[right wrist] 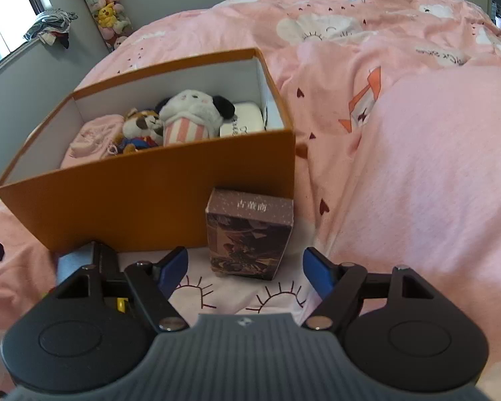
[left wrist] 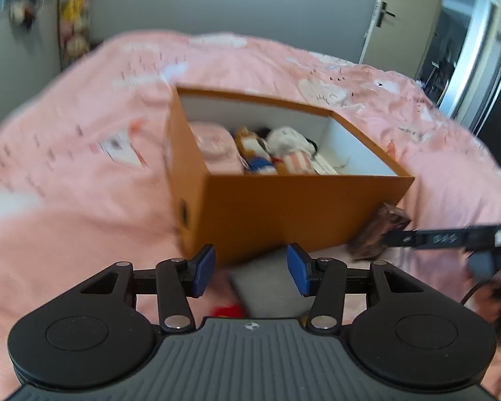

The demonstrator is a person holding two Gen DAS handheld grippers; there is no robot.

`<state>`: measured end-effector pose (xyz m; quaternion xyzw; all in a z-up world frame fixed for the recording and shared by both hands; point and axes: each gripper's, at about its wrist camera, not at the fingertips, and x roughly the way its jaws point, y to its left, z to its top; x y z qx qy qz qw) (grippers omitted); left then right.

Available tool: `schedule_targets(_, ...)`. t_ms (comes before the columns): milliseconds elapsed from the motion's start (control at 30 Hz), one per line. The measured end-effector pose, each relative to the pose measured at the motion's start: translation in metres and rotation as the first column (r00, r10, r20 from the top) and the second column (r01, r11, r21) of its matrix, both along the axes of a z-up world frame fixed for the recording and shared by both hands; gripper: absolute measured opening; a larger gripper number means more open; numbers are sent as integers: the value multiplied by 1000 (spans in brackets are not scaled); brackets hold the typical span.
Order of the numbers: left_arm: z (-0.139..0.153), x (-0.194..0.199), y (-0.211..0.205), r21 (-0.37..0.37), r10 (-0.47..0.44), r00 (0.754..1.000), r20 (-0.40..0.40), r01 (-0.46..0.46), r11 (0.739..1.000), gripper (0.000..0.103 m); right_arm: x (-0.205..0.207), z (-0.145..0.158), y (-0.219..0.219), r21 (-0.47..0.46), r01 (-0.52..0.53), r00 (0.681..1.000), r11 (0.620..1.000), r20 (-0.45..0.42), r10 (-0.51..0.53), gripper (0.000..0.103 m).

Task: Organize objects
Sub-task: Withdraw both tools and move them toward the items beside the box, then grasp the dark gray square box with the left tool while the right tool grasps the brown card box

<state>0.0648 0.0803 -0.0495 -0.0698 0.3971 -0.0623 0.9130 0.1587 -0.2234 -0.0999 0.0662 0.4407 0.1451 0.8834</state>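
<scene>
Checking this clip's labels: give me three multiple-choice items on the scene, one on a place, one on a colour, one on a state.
1. Where is the brown carton?
A. Inside the box
B. On the bed, in front of the box
C. Between closed jaws

2. What colour is the box outside?
A. Orange
B. Green
C. White

3. How does the right gripper stand?
A. Shut on the carton
B. Open, holding nothing
C. Shut on a plush

Key: 1 B, it stands on the bedspread against the box's front wall; 2 A, the walls are orange; 3 B, the jaws are apart, short of the carton.

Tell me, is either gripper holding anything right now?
Nothing is held. The right gripper is open just short of the small brown box; the left gripper is open and empty near the orange box.
</scene>
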Motion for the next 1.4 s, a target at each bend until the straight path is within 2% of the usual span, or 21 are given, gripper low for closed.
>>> schedule_targets(100, -17, 9, -5, -39, 41, 997, -64, -44, 998, 69, 3, -4, 3, 5, -7, 1000, 1000, 8, 7, 77)
schedule_targets(167, -27, 15, -5, -70, 66, 992, -104, -73, 995, 70, 6, -6, 5, 12, -16, 1000, 1000, 21, 16, 77)
schedule_targets(300, -46, 24, 0, -142, 104, 978, -181, -131, 981, 79, 11, -12, 9, 5, -21, 999, 1000, 29, 21, 77)
schedule_targets(400, -59, 30, 6, -167, 131, 965, -225, -171, 971, 79, 15, -18, 9, 12, -21, 999, 1000, 25, 20, 75)
schedule_targets(500, -67, 34, 10, -165, 149, 961, -233, -190, 968, 82, 18, -23, 11, 7, -28, 999, 1000, 19, 28, 72)
schedule_targets(667, -79, 41, 18, -232, 165, 950, -264, -229, 945, 93, 21, -33, 17, -7, -42, 999, 999, 11, 42, 72)
schedule_targets(700, -82, 43, 18, -248, 160, 948, -273, -231, 941, 94, 22, -34, 18, -12, -41, 999, 999, 10, 41, 69)
schedule_targets(767, -88, 46, 21, -289, 150, 943, -296, -238, 927, 94, 24, -36, 17, -19, -33, 999, 999, 12, 34, 63)
schedule_targets(833, -93, 50, 22, -329, 136, 938, -318, -244, 912, 95, 25, -38, 15, -18, -24, 1000, 1000, 9, 24, 62)
schedule_targets(967, -96, 54, 22, -348, 122, 937, -326, -239, 906, 96, 25, -37, 15, -13, -26, 1000, 1000, 15, 26, 62)
schedule_targets(1033, -94, 52, 23, -352, 122, 939, -322, -238, 905, 89, 23, -34, 14, -12, -30, 999, 999, 24, 31, 62)
schedule_targets(1200, -75, 37, 26, -351, 129, 952, -279, -226, 908, 59, 9, -16, 11, -38, -48, 996, 998, 67, 50, 61)
schedule_targets(1333, -60, 26, 20, -340, 101, 967, -232, -178, 924, 51, 1, -3, 8, -41, -82, 995, 996, 56, 84, 61)
schedule_targets(1400, -50, 22, 16, -331, 87, 977, -195, -149, 932, 44, -2, 3, 4, -20, -94, 995, 995, 35, 95, 61)
